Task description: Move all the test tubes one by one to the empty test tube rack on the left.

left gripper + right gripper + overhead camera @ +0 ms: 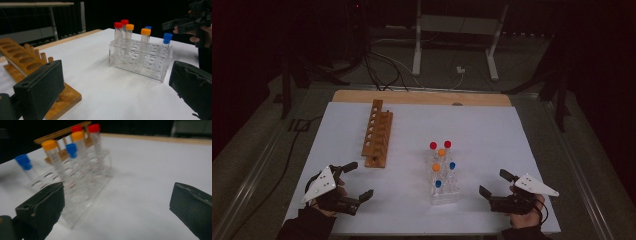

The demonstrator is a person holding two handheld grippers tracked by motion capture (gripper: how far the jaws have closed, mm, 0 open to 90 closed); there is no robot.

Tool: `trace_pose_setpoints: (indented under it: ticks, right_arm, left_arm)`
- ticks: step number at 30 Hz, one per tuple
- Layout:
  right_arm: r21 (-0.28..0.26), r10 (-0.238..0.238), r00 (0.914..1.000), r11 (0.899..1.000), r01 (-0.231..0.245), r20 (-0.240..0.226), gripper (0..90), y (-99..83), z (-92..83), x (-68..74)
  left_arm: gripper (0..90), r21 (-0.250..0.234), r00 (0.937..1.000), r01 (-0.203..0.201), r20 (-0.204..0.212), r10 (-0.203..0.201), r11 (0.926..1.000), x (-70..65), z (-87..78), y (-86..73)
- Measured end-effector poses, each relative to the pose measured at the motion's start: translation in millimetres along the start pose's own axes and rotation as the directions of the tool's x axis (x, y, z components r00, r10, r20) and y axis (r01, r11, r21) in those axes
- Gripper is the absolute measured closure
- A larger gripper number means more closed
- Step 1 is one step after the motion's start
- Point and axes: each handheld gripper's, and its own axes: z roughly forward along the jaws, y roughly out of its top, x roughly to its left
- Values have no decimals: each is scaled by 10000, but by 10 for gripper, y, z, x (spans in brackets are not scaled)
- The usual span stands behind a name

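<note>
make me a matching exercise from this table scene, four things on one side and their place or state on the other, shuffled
Things:
1. wooden rack
2. clear rack
3. left tongs
4. red-capped tubes

Places or states:
A. at the far end of the clear rack
B. open, holding nothing, at the table's near left
C. empty, left of the clear rack
D. holds six capped tubes, between the two tongs

Pairs: 1-C, 2-D, 3-B, 4-A
</note>
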Motion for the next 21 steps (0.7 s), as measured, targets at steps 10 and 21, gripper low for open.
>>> trace_pose_setpoints:
  ticks: [10, 21]
  right_arm:
    - [952, -15, 9999, 9955, 31, -165, 0, -7, 85, -31]
    - [556, 79, 9995, 9984, -97, 322, 0, 253, -21, -88]
  left_arm:
    - [5, 5, 9997, 130, 212, -130, 9999, 9, -1, -1]
    - [5, -97, 9995, 215, 235, -212, 9997, 5, -18, 9]
